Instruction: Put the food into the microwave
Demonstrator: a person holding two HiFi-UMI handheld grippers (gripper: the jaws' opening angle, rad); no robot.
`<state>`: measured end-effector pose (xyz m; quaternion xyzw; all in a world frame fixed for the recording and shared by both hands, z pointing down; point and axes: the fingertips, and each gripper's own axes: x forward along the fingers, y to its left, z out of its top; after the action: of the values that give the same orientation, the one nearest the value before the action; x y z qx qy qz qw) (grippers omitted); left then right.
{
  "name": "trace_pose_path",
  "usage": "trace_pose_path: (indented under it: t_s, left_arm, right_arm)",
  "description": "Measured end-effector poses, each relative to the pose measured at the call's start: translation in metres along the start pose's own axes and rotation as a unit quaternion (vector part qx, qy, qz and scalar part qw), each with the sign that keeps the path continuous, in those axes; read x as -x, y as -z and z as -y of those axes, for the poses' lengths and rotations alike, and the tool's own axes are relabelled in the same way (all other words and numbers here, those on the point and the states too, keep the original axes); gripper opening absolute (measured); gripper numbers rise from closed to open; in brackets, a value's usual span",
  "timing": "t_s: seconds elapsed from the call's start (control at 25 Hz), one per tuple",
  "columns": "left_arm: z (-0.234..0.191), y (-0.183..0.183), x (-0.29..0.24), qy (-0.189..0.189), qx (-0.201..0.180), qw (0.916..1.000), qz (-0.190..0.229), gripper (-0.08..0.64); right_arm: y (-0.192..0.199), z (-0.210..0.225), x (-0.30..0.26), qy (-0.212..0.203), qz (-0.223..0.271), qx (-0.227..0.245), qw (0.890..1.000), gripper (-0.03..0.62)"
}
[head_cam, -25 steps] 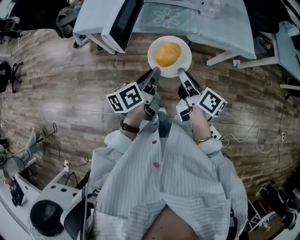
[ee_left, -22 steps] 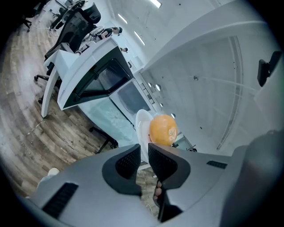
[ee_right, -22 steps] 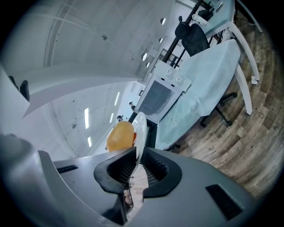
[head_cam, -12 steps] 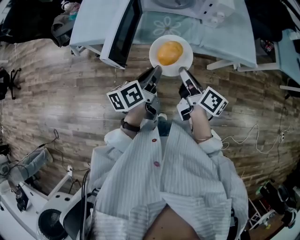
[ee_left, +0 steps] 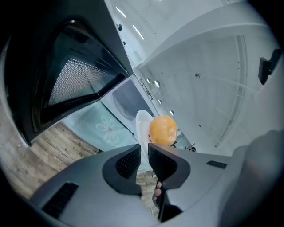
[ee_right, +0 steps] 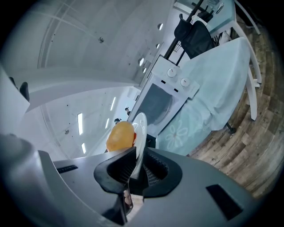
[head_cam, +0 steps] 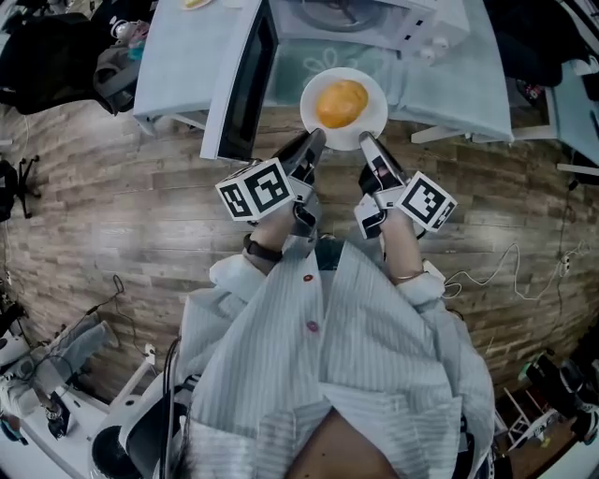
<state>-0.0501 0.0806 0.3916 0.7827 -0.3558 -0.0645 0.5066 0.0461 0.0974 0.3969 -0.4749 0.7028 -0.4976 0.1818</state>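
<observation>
**Plate carried up to the open microwave, loading comes next**

You are in the carrying step. The food [head_cam: 341, 103], a round orange piece, sits in the middle of a white plate [head_cam: 367, 126]. You hold that plate level in the air between both tools. The left tool [head_cam: 314, 143] pinches the near rim on its side, and its jaws are drawn in close with the rim's edge running down between the pads. The right tool [head_cam: 366, 143] pinches the rim opposite, with the thin edge plainly caught between its pads. Both point a little downward.

The plate hangs over the front edge of the bench [head_cam: 468, 84], just short of the microwave [head_cam: 402, 28]. The door [head_cam: 245, 84] stands swung wide to your left, and the cavity is open straight ahead.

Nothing is inside yet, so I judge the task roughly halfway done. The next move calls for both tools to go forward together at the same height, so the plate stays flat and the food does not roll. Keep the left tool off the door's edge, clear the cavity's lip, and lower the plate onto the floor of the cavity before you release either grip
</observation>
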Motion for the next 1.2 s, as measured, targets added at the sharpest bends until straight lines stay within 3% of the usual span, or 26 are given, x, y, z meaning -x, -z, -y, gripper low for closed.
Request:
trace_pose_path:
  t_s: [0.56, 1.2]
  left_arm:
    - [-0.018, -0.021, -0.025, -0.001, -0.013, 0.9998, -0.014, 0.057]
    - [-0.029, -0.059, -0.086, -0.023, 0.012, 0.9995, 0.017, 0.057]
  right_arm:
    - [-0.015, 0.013, -0.031, 0.021, 0.033, -0.010, 0.999, 0.058]
    - [-0.067, 0.035, -0.086, 0.011, -0.007, -0.013, 1.000, 0.058]
